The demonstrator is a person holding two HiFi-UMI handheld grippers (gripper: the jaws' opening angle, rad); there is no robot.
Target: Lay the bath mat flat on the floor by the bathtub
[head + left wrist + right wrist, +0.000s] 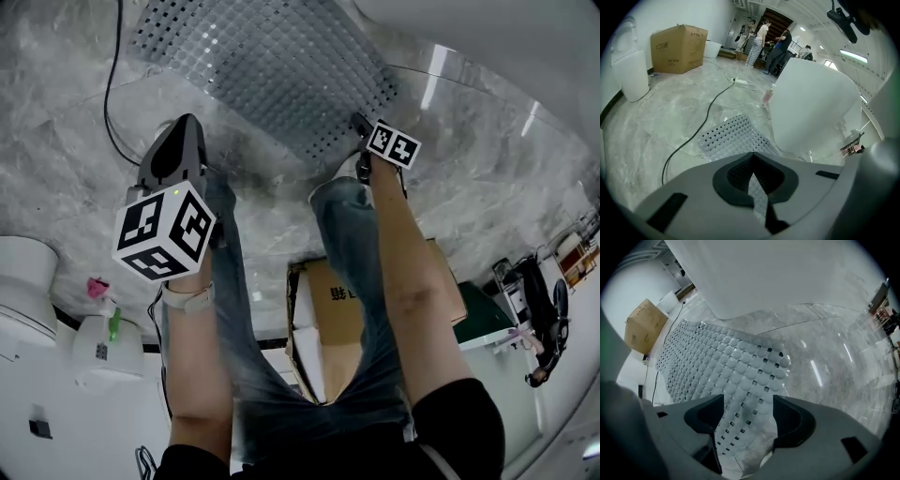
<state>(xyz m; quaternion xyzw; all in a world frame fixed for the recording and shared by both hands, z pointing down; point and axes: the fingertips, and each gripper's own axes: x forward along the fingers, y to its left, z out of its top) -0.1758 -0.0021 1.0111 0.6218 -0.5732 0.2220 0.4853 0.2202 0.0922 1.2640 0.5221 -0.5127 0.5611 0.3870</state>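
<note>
The grey perforated bath mat (272,66) lies spread on the marble floor beside the white bathtub (487,28). My left gripper (186,122) is at the mat's near left edge. In the left gripper view it (754,176) is shut on a thin strip of the mat (733,136), with the tub (811,108) just to the right. My right gripper (359,122) is low at the mat's near right corner. In the right gripper view its jaws (747,416) stand wide open with the mat (736,376) lying loose between them, and the pads are off it.
A black cable (111,84) runs over the floor left of the mat. Behind me sit a cardboard box (328,319), a white spray bottle (103,342) and a white fixture (23,272). My legs in jeans (347,234) stand between the arms. People (771,40) stand far off.
</note>
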